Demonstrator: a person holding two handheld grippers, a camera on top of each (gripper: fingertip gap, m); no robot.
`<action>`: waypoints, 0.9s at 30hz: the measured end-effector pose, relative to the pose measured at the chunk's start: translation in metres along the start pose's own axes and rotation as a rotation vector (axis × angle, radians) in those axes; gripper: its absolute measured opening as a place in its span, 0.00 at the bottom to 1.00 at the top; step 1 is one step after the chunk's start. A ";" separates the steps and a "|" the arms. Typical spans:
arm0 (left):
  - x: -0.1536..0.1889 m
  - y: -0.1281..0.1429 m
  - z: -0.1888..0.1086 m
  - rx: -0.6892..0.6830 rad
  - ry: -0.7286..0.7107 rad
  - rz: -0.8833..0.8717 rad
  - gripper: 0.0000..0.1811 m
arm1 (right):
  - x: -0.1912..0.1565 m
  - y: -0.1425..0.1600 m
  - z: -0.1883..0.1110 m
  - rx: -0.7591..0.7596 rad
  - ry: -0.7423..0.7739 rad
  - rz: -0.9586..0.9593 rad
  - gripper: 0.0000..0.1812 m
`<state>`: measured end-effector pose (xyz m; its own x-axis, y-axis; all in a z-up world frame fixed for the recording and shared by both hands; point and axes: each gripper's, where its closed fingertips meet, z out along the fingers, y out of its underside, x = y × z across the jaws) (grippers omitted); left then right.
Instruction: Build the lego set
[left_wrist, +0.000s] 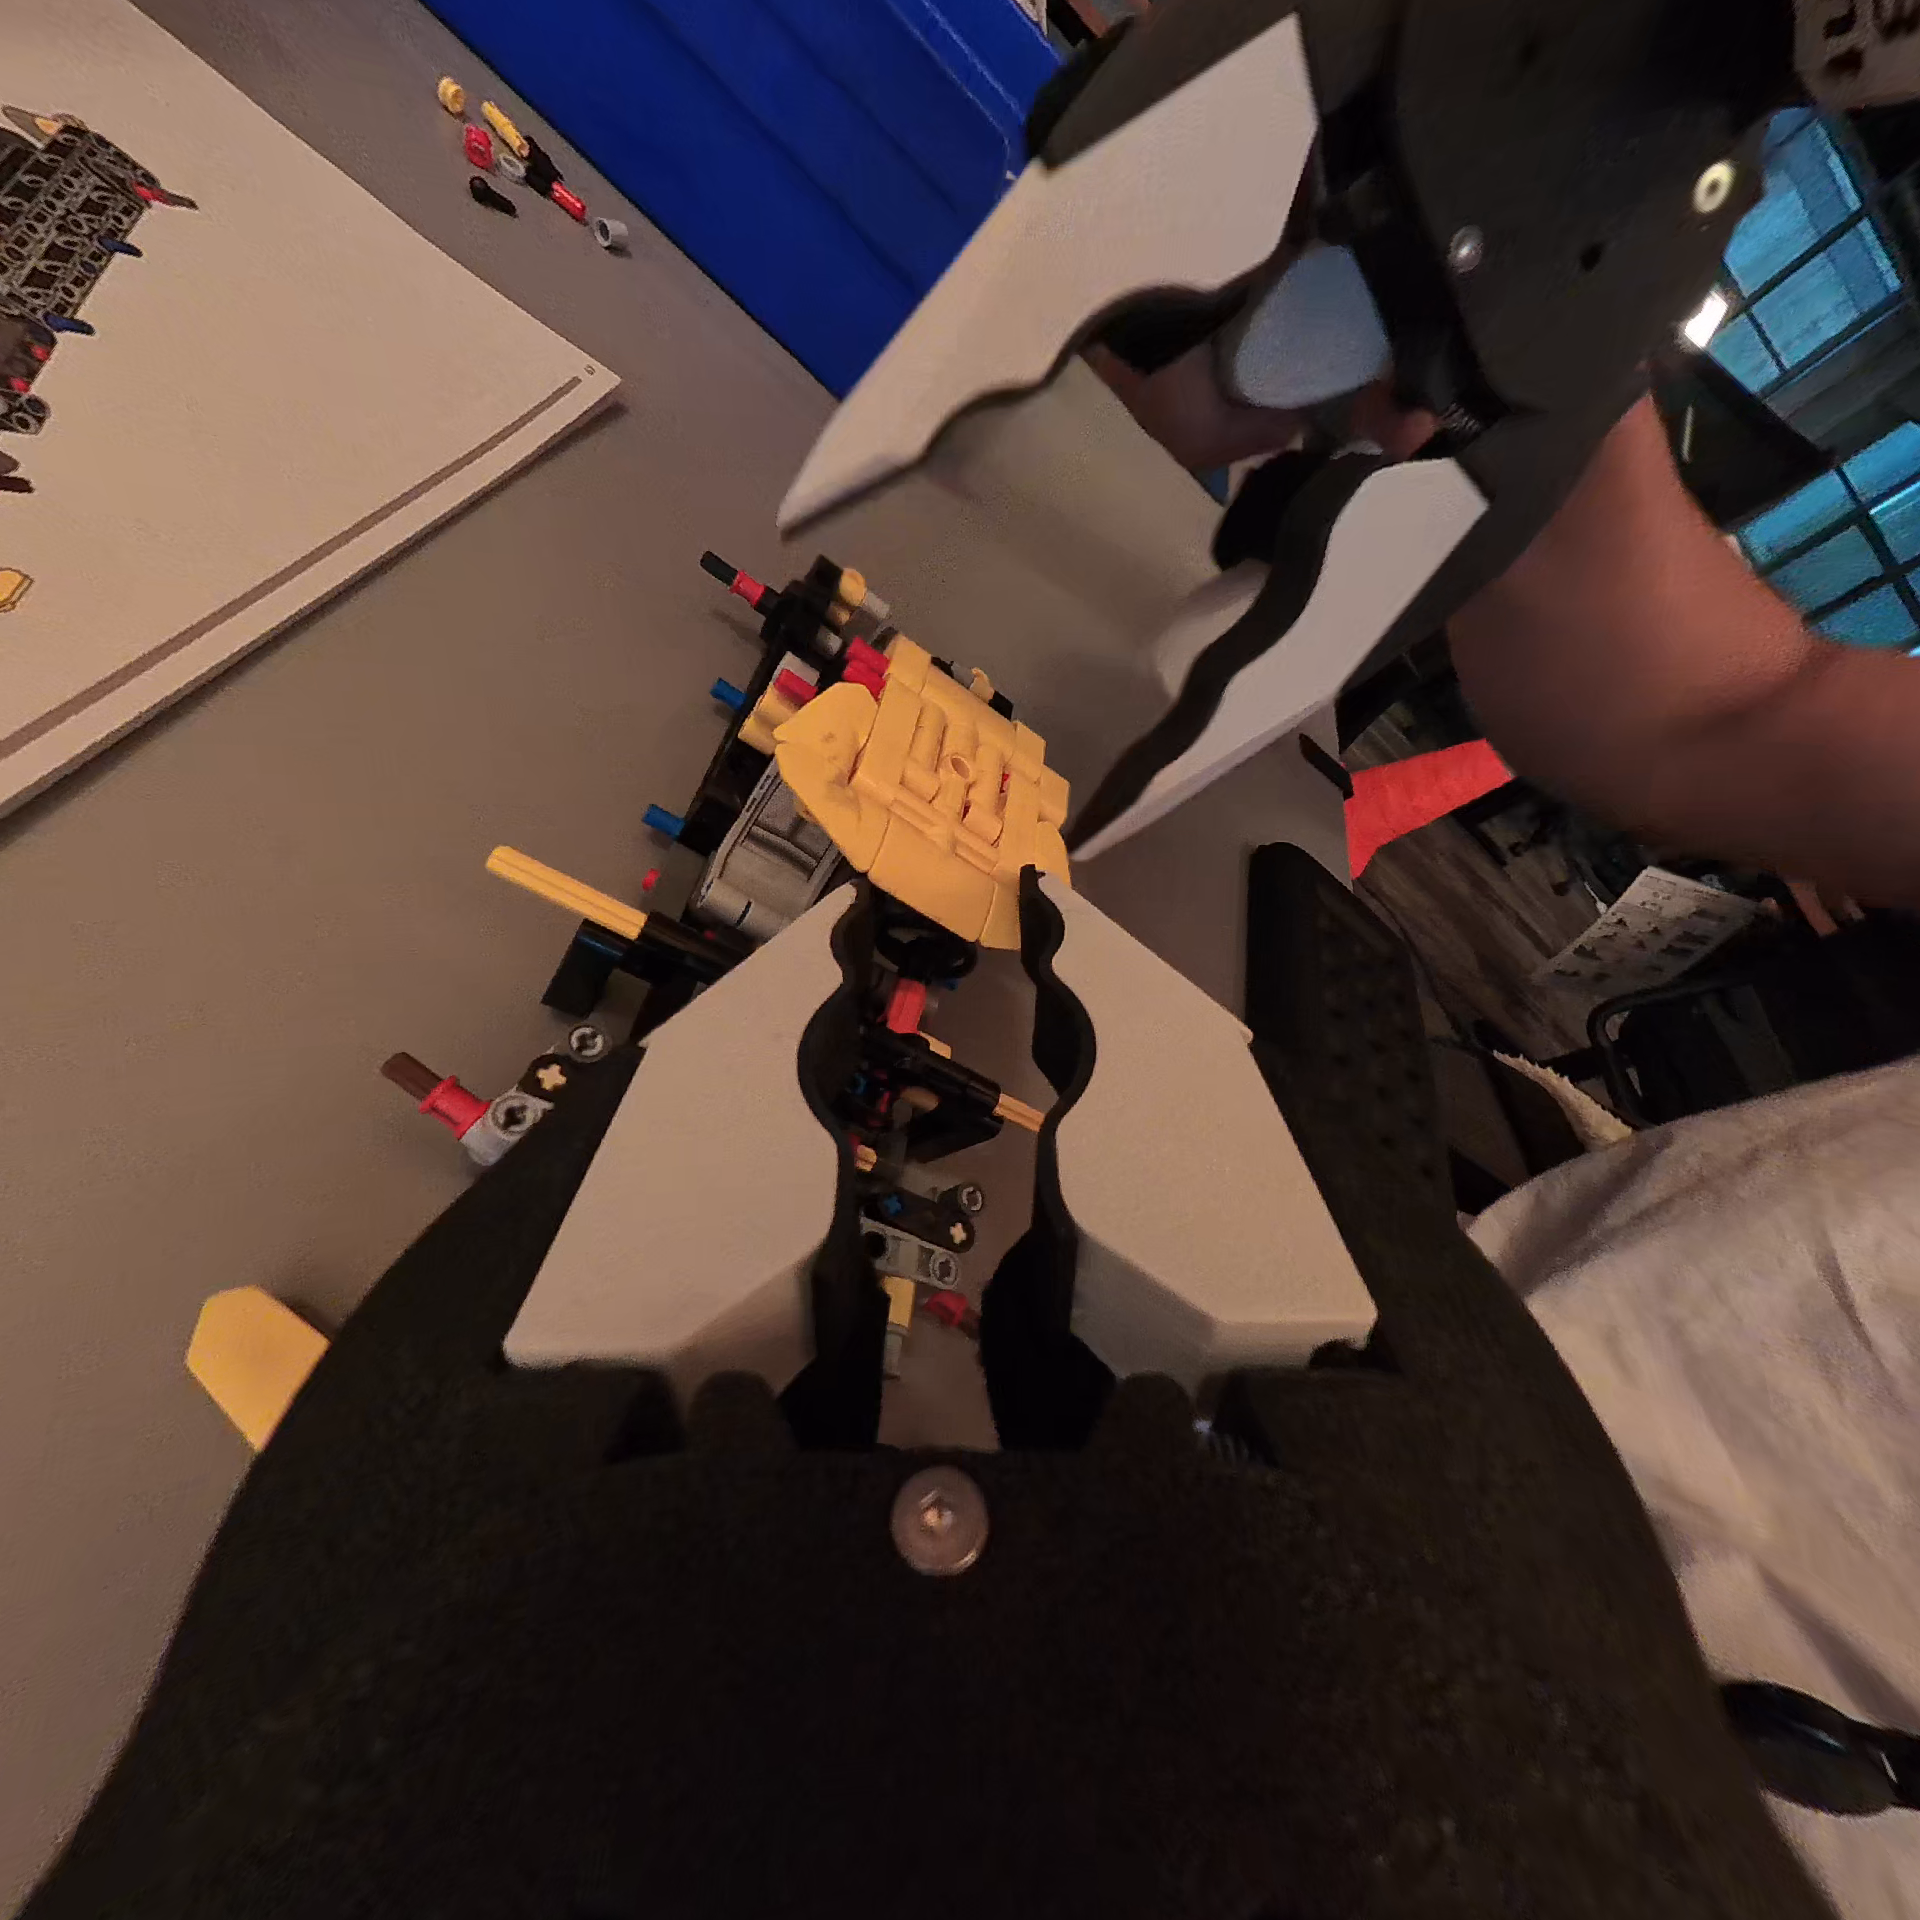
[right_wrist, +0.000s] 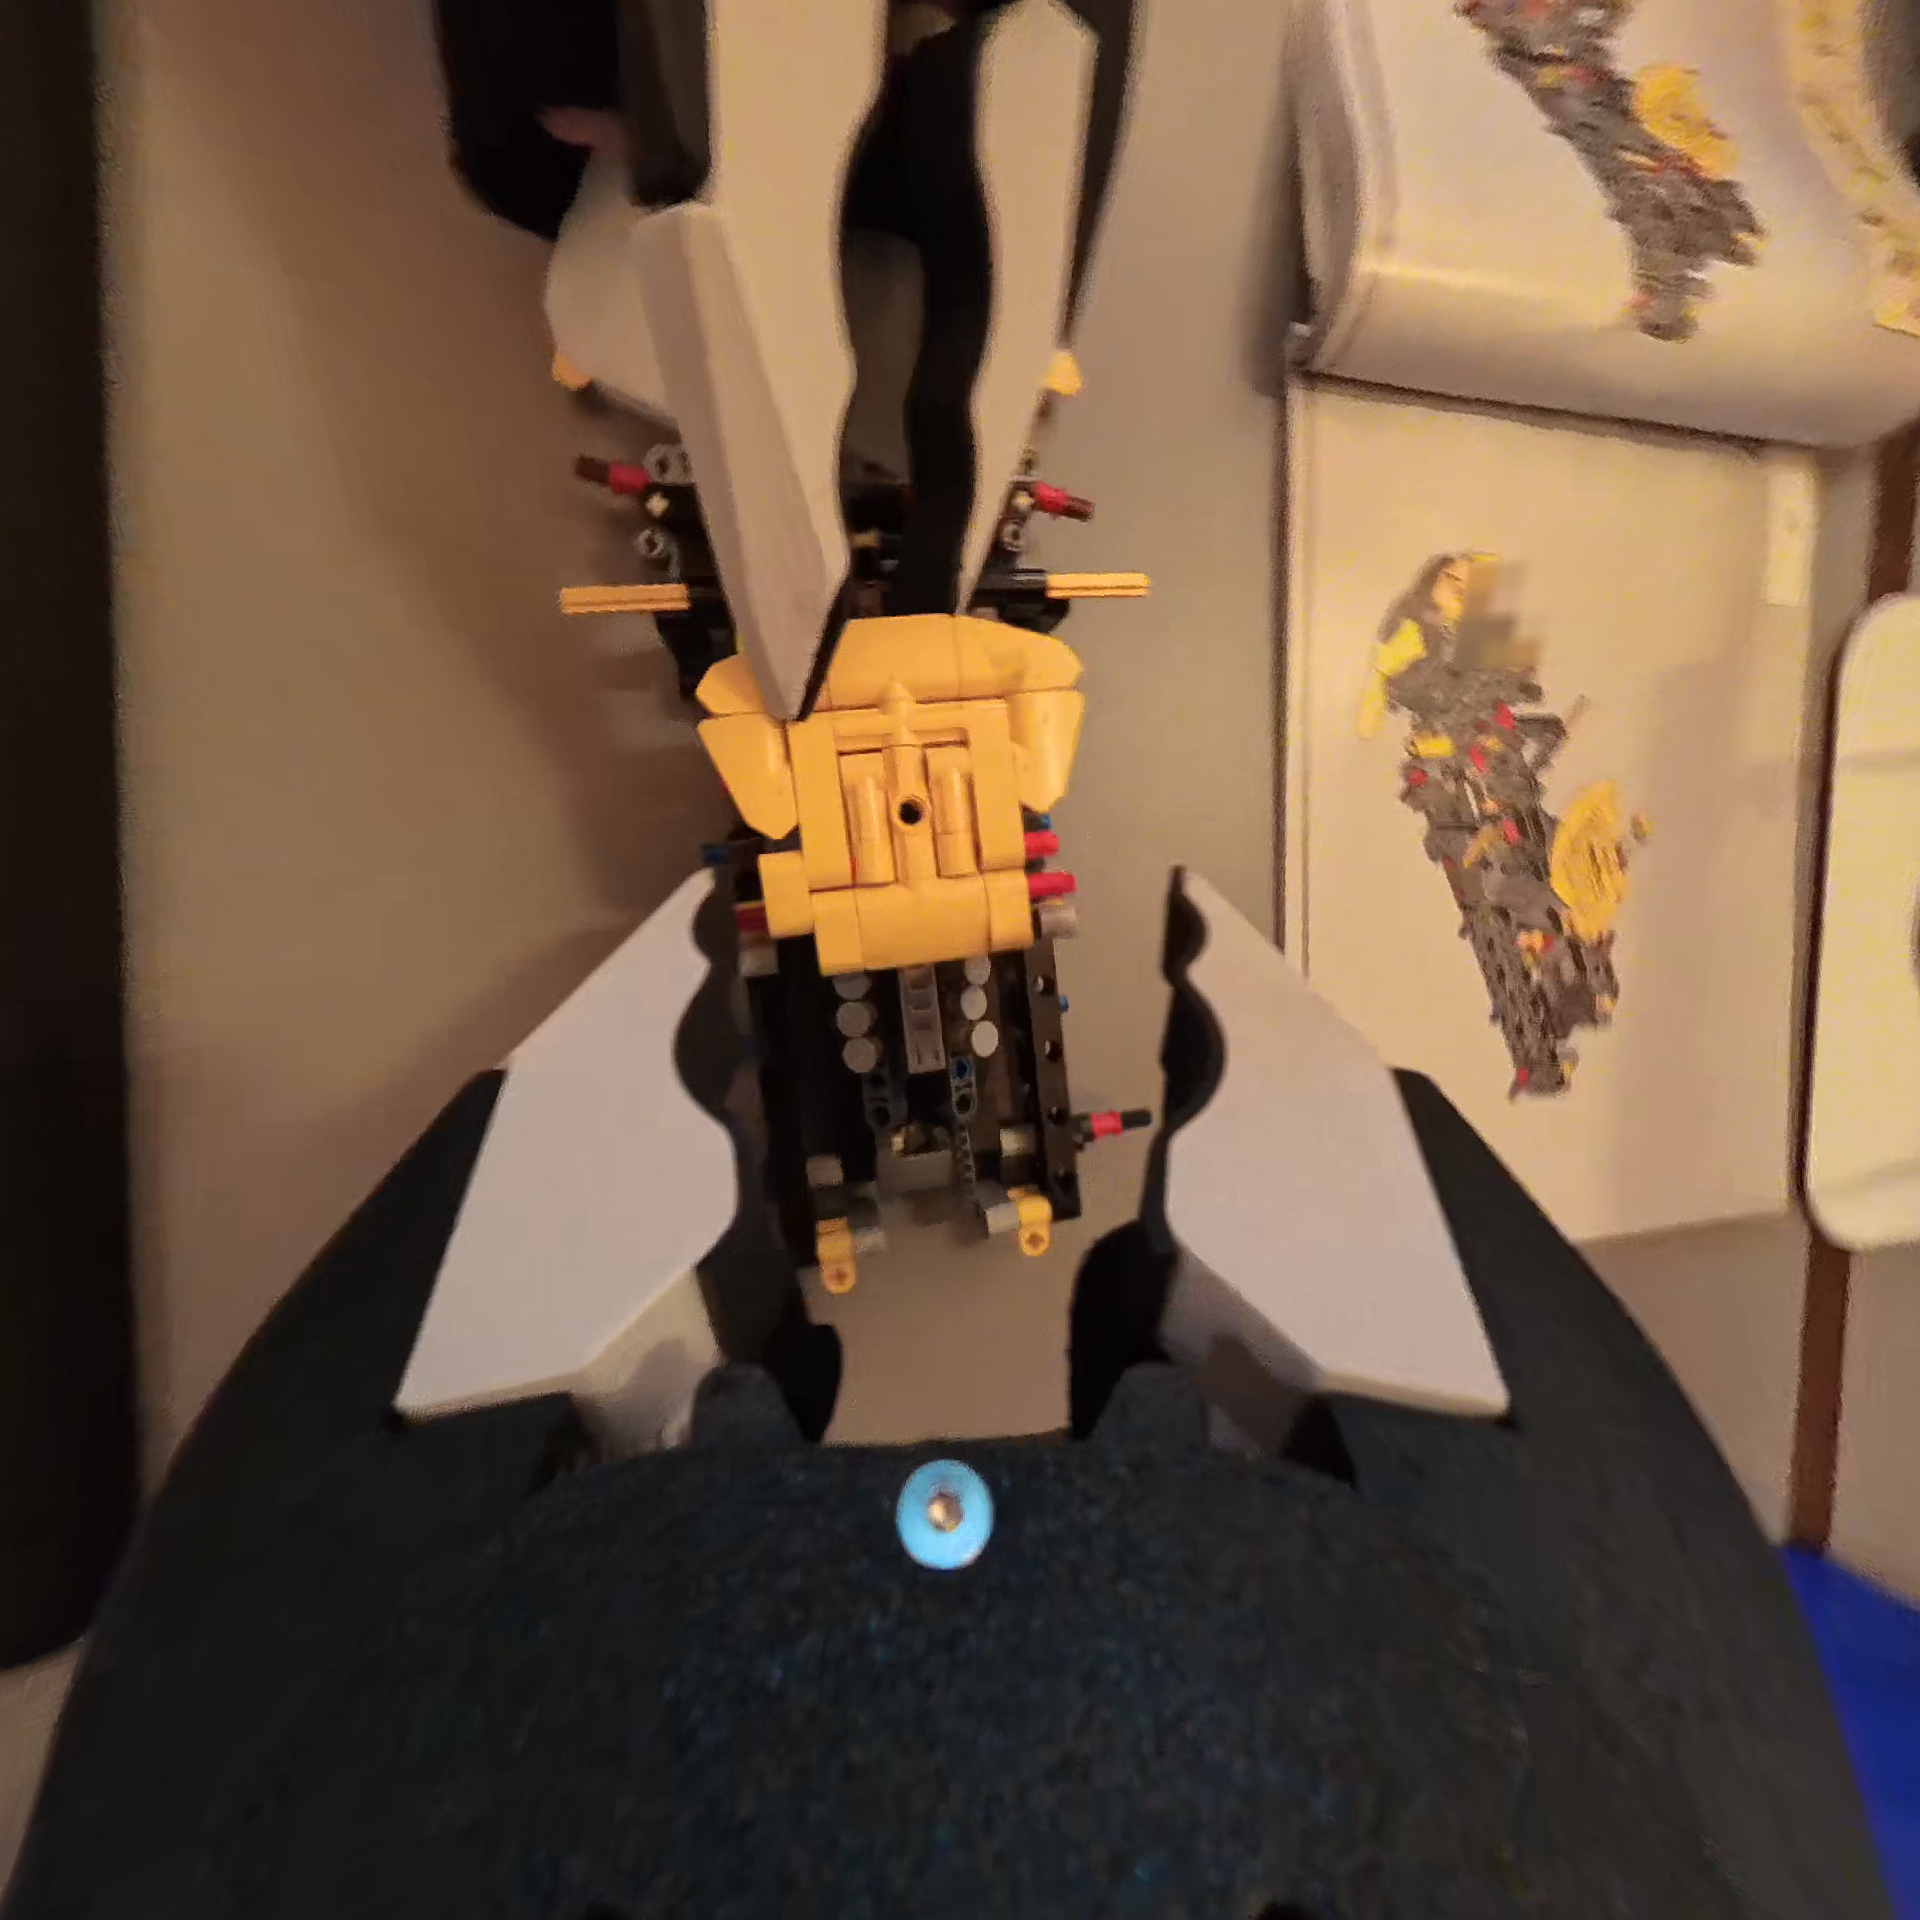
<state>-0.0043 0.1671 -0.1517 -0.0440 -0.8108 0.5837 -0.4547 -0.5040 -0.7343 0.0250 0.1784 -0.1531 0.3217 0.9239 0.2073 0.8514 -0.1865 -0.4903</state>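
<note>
The left tool (left_wrist: 940, 894) is clamped on the model (left_wrist: 914, 790); the right tool (right_wrist: 940, 914), fingers spread, straddles its near end. Likely next: grasp and reposition it.

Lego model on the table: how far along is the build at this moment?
Done: a black frame with pins carries a yellow panel block on top. In hand: the left gripper straddles the frame behind the yellow block; whether it grips is unclear. The right gripper is open around the frame's other end. Left: loose pins and a yellow piece lie unused beside the open instruction booklet.
</note>
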 end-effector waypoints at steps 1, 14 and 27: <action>0.000 0.000 0.000 0.002 -0.002 -0.009 0.15 | 0.000 -0.001 -0.006 0.032 0.021 0.078 0.49; -0.043 -0.005 -0.132 0.108 -0.259 0.018 0.19 | -0.016 -0.020 0.011 0.324 0.678 1.042 0.50; -0.082 0.092 -0.175 -0.282 -0.558 0.443 0.23 | 0.003 -0.009 0.016 0.264 0.691 0.996 0.39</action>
<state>-0.1977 0.2392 -0.2066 0.1465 -0.9873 -0.0611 -0.7124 -0.0625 -0.6989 0.0111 0.1881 -0.1616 0.9994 0.0336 0.0101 0.0272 -0.5589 -0.8288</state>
